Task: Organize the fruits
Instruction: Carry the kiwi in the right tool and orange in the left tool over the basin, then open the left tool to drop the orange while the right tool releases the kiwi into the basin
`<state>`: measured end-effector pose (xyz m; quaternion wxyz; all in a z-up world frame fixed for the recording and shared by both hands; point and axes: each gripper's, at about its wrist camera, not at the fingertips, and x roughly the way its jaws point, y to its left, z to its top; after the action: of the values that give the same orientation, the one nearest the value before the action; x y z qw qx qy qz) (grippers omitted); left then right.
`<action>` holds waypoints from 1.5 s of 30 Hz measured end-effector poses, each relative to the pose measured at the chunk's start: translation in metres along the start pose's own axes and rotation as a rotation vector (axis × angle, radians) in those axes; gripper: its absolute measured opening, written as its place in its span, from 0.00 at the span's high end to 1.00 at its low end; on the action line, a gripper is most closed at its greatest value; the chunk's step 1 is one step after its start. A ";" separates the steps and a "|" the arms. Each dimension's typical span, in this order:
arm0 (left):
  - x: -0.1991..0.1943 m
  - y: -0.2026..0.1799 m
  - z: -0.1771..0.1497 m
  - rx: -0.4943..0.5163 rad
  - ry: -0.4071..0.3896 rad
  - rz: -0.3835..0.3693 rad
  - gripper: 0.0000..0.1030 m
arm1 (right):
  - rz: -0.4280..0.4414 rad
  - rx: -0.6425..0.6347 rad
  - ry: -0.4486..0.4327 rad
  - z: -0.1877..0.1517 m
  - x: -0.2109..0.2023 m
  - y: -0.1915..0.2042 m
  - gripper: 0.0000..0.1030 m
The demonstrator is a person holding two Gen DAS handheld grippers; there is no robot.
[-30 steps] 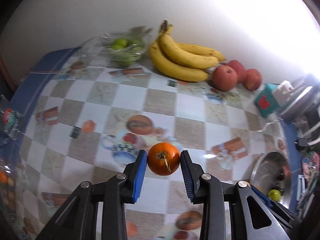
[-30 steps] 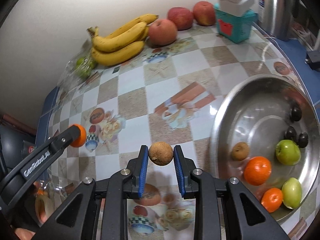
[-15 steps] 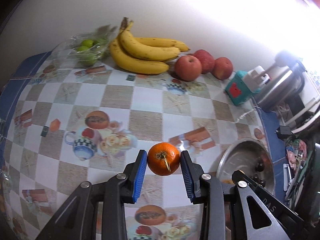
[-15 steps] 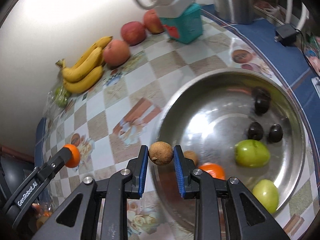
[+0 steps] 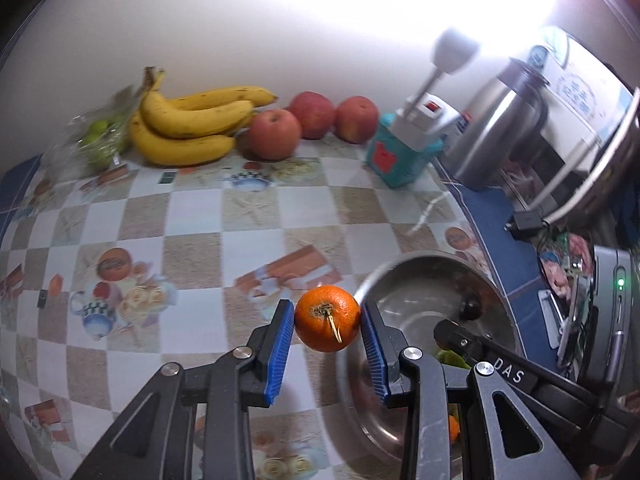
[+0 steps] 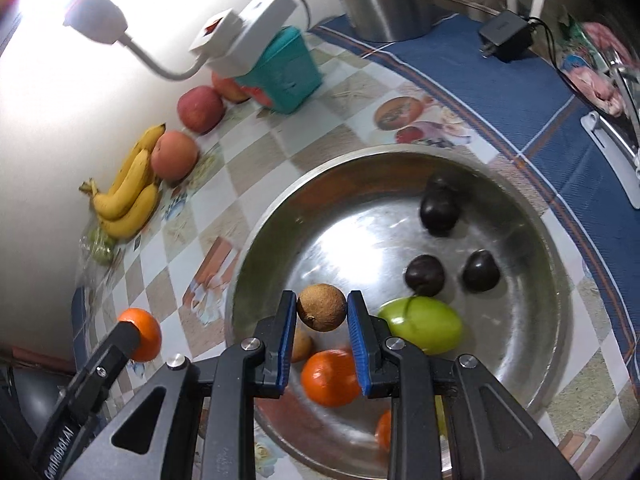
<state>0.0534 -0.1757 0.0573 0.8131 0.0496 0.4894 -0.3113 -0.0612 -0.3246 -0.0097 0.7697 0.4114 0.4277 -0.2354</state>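
Right gripper clamped a round brown fruit above the near rim of the round steel bowl; inside the bowl lay three dark plums.

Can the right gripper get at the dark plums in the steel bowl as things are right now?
Probably not yet. The right gripper is shut on a small brown round fruit, so its jaws are occupied. The three dark plums lie uncovered in the round steel bowl, so the path itself looks free.

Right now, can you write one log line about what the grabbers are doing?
left gripper: shut on orange | right gripper: shut on brown fruit | above metal bowl
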 end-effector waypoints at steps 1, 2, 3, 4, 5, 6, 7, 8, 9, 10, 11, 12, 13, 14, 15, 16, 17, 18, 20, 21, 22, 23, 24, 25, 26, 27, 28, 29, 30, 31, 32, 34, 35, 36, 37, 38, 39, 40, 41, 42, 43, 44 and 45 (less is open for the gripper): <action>0.002 -0.004 -0.001 0.006 0.000 -0.004 0.64 | 0.000 0.007 -0.002 0.001 0.000 -0.003 0.74; 0.004 -0.008 -0.001 0.015 0.000 -0.007 0.64 | -0.001 0.010 -0.005 0.002 0.000 -0.005 0.74; 0.005 -0.011 -0.002 0.022 -0.001 -0.010 0.64 | -0.002 0.013 -0.010 0.003 0.000 -0.007 0.74; 0.007 -0.016 -0.003 0.035 -0.007 -0.013 0.64 | -0.001 0.015 -0.014 0.004 0.000 -0.008 0.74; 0.009 -0.019 -0.003 0.046 -0.013 -0.015 0.64 | 0.002 0.016 -0.022 0.005 -0.001 -0.010 0.74; 0.011 -0.023 -0.004 0.061 -0.020 -0.016 0.64 | 0.003 0.014 -0.028 0.006 -0.001 -0.011 0.74; 0.012 -0.025 -0.005 0.069 -0.023 -0.018 0.64 | 0.004 0.013 -0.035 0.007 -0.001 -0.012 0.74; 0.014 -0.028 -0.006 0.077 -0.025 -0.020 0.64 | 0.004 0.012 -0.041 0.008 -0.002 -0.014 0.74; 0.016 -0.030 -0.007 0.085 -0.023 -0.023 0.64 | 0.003 0.009 -0.048 0.009 -0.002 -0.014 0.74; 0.018 -0.032 -0.008 0.092 -0.019 -0.025 0.64 | 0.001 0.007 -0.051 0.009 -0.001 -0.015 0.74; 0.020 -0.032 -0.009 0.094 -0.017 -0.025 0.64 | -0.006 0.005 -0.054 0.010 0.000 -0.016 0.74; 0.021 -0.032 -0.009 0.095 -0.014 -0.021 0.64 | -0.017 0.001 -0.057 0.010 0.000 -0.016 0.74; 0.023 -0.032 -0.010 0.095 -0.012 -0.014 0.64 | -0.021 -0.001 -0.058 0.010 0.001 -0.017 0.74; 0.024 -0.030 -0.010 0.090 -0.011 -0.009 0.64 | -0.021 0.000 -0.057 0.011 0.002 -0.017 0.74; 0.024 -0.028 -0.010 0.084 -0.009 -0.008 0.64 | -0.020 0.000 -0.054 0.011 0.003 -0.017 0.74; 0.025 -0.026 -0.010 0.076 -0.008 -0.009 0.64 | -0.021 -0.003 -0.054 0.011 0.004 -0.017 0.74; 0.025 -0.024 -0.010 0.068 -0.006 -0.008 0.64 | -0.024 -0.007 -0.053 0.011 0.005 -0.017 0.74; 0.025 -0.023 -0.010 0.065 -0.004 -0.003 0.64 | -0.025 -0.013 -0.053 0.011 0.006 -0.016 0.74; 0.027 -0.020 -0.011 0.059 0.008 0.016 0.64 | -0.023 -0.018 -0.050 0.011 0.008 -0.014 0.74; 0.028 -0.019 -0.011 0.055 0.014 0.022 0.64 | -0.022 -0.021 -0.049 0.011 0.009 -0.014 0.74; 0.030 -0.018 -0.011 0.050 0.021 0.028 0.64 | -0.023 -0.024 -0.046 0.011 0.011 -0.013 0.74; 0.031 -0.016 -0.011 0.041 0.029 0.033 0.64 | -0.025 -0.030 -0.043 0.010 0.012 -0.012 0.74; 0.033 -0.013 -0.012 0.030 0.039 0.039 0.64 | -0.028 -0.036 -0.040 0.010 0.014 -0.011 0.74; 0.034 -0.012 -0.012 0.024 0.047 0.045 0.64 | -0.030 -0.042 -0.036 0.009 0.016 -0.010 0.74; 0.036 -0.009 -0.013 0.015 0.058 0.054 0.64 | -0.036 -0.049 -0.032 0.009 0.017 -0.009 0.74; 0.037 -0.006 -0.013 0.005 0.068 0.063 0.64 | -0.044 -0.058 -0.029 0.008 0.019 -0.007 0.74; 0.039 -0.003 -0.014 -0.007 0.078 0.071 0.64 | -0.051 -0.065 -0.026 0.008 0.020 -0.006 0.74; 0.040 0.001 -0.014 -0.020 0.089 0.076 0.64 | -0.059 -0.077 -0.021 0.007 0.023 -0.004 0.74; 0.042 0.005 -0.015 -0.036 0.105 0.086 0.64 | -0.064 -0.083 -0.017 0.006 0.025 -0.003 0.74; 0.044 0.008 -0.016 -0.044 0.115 0.095 0.64 | -0.070 -0.091 -0.014 0.006 0.027 -0.001 0.74; 0.045 0.011 -0.016 -0.052 0.122 0.102 0.64 | -0.078 -0.101 -0.010 0.005 0.030 0.000 0.74; 0.047 0.016 -0.018 -0.072 0.139 0.112 0.64 | -0.087 -0.119 -0.006 0.004 0.034 0.003 0.74; 0.048 0.018 -0.018 -0.078 0.144 0.114 0.64 | -0.089 -0.129 -0.004 0.003 0.036 0.005 0.74; 0.049 0.020 -0.019 -0.084 0.148 0.117 0.64 | -0.093 -0.142 -0.003 0.003 0.038 0.008 0.74; 0.050 0.021 -0.019 -0.089 0.151 0.121 0.64 | -0.094 -0.150 -0.002 0.002 0.039 0.009 0.74; 0.050 0.022 -0.019 -0.092 0.153 0.123 0.64 | -0.093 -0.155 0.000 0.002 0.040 0.010 0.74; 0.050 0.023 -0.019 -0.095 0.155 0.124 0.64 | -0.093 -0.159 0.005 0.001 0.042 0.011 0.74; 0.050 0.023 -0.019 -0.096 0.156 0.124 0.64 | -0.095 -0.161 0.007 0.000 0.043 0.012 0.74; 0.050 0.023 -0.019 -0.097 0.157 0.125 0.64 | -0.098 -0.163 0.009 0.000 0.044 0.012 0.74; 0.050 0.023 -0.020 -0.097 0.158 0.127 0.64 | -0.102 -0.167 0.007 0.000 0.044 0.013 0.74; 0.050 0.023 -0.020 -0.097 0.160 0.129 0.64 | -0.105 -0.169 0.008 -0.001 0.044 0.013 0.74; 0.051 0.023 -0.020 -0.098 0.162 0.130 0.64 | -0.105 -0.169 0.007 -0.001 0.044 0.013 0.74; 0.051 0.023 -0.020 -0.100 0.165 0.131 0.63 | -0.105 -0.169 0.007 -0.001 0.044 0.013 0.74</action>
<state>0.0676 -0.1726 -0.0005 0.7900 0.0665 0.5653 -0.2277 -0.0289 -0.3173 -0.0416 0.7866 0.3229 0.4698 -0.2372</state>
